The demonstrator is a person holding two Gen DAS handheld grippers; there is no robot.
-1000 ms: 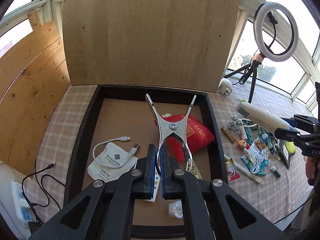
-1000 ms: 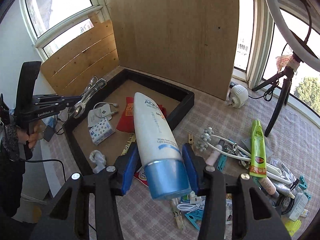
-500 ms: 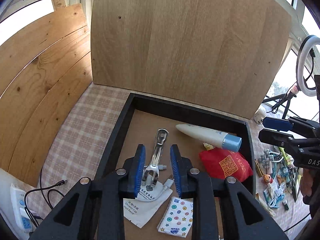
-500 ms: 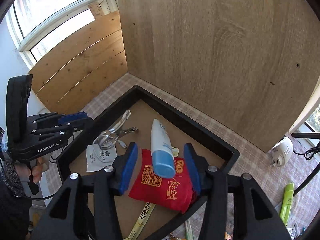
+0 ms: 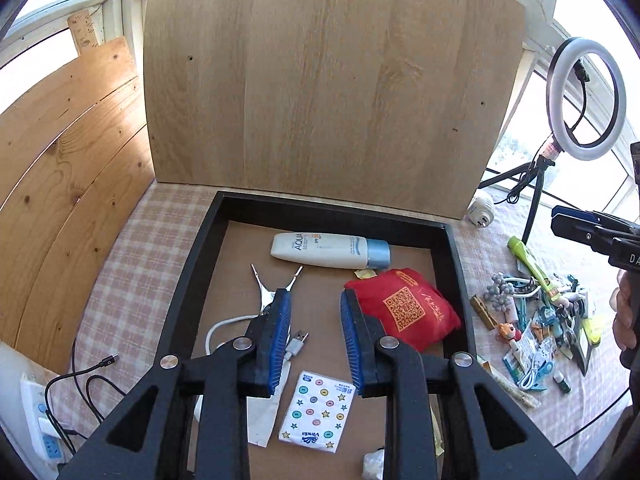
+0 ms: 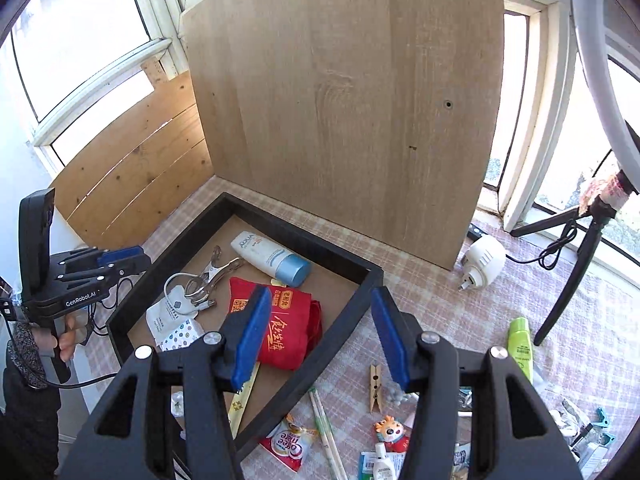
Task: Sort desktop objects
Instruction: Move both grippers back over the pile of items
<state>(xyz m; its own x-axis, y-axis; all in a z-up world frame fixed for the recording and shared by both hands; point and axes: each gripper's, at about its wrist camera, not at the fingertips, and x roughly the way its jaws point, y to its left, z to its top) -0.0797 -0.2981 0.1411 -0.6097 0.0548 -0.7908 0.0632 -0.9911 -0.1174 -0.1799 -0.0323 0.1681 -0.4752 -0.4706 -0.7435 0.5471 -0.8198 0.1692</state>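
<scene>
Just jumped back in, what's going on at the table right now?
A person with a gripper in each hand is sorting desk clutter into the black tray. The white tube, metal clip and red pouch already lie inside. Both the left gripper and right gripper are open and empty. Plenty of small items wait on the checked cloth beside it.

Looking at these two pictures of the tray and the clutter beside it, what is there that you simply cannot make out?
- Left wrist view: the metal clip is half hidden behind the left tongs.
- Left wrist view: the white pouch and charging cable are partly covered by the same tongs.
- Left wrist view: the clutter pile is too small to sort out.
- Right wrist view: the coffee sachet is overlapped by the right tongs.
</scene>
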